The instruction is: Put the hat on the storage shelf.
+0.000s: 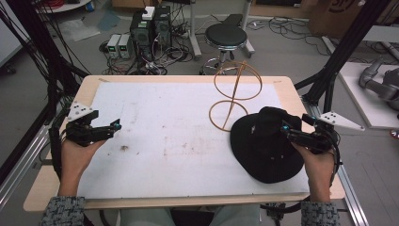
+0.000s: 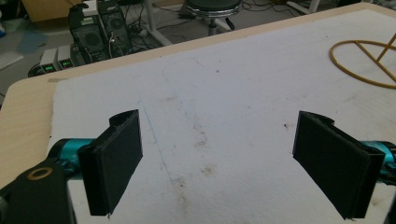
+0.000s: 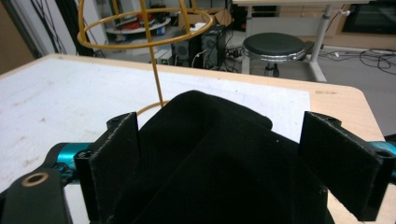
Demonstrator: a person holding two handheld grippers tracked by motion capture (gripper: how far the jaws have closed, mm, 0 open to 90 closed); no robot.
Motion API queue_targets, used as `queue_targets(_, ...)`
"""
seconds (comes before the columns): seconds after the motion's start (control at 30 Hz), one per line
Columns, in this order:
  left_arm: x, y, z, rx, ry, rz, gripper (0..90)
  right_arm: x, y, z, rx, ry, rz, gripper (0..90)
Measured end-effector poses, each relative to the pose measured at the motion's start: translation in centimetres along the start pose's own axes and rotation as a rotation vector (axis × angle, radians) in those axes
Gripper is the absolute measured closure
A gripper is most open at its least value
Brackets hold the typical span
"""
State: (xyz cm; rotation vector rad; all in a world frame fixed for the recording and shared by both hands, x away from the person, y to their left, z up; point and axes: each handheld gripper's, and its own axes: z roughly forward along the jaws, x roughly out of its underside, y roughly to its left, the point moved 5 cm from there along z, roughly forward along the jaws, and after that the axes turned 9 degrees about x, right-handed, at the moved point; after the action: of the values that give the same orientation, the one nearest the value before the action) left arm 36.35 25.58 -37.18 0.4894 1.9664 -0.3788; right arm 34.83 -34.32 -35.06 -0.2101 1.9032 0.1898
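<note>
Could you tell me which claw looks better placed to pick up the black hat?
The right claw, probably. It hangs open at the black hat, its jaws astride the crown. The left claw, also open, sits across the white mat, far from the hat.

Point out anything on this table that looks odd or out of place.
The white table mat carries brownish stains near its middle. The black brimmed felt hat lies beside the gold wire hat stand, not on it. Nothing else stands out.

Table (image 1: 287, 84) with a white mat (image 1: 164, 141)

On the stained mat: black hat (image 1: 263, 150) at right, wire stand (image 1: 233, 101) just behind it.
</note>
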Motion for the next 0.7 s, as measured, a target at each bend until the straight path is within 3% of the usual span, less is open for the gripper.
queue_targets(0.27, 0.0, 0.0, 0.2, 0.004, 0.003, -0.003, 16.0, 0.9, -0.1, 1.0, 0.030, -0.009, 0.031, 12.9)
queue_targets(0.5, 0.1, 0.1, 0.3, 0.000, 0.005, -0.010, 16.0, 0.9, 0.1, 1.5, 0.058, -0.024, -0.014, 17.8)
queue_targets(0.7, 0.1, -0.1, 0.4, 0.004, 0.009, -0.004, 16.0, 1.9, -0.1, 1.9, 0.057, -0.026, 0.027, 20.8)
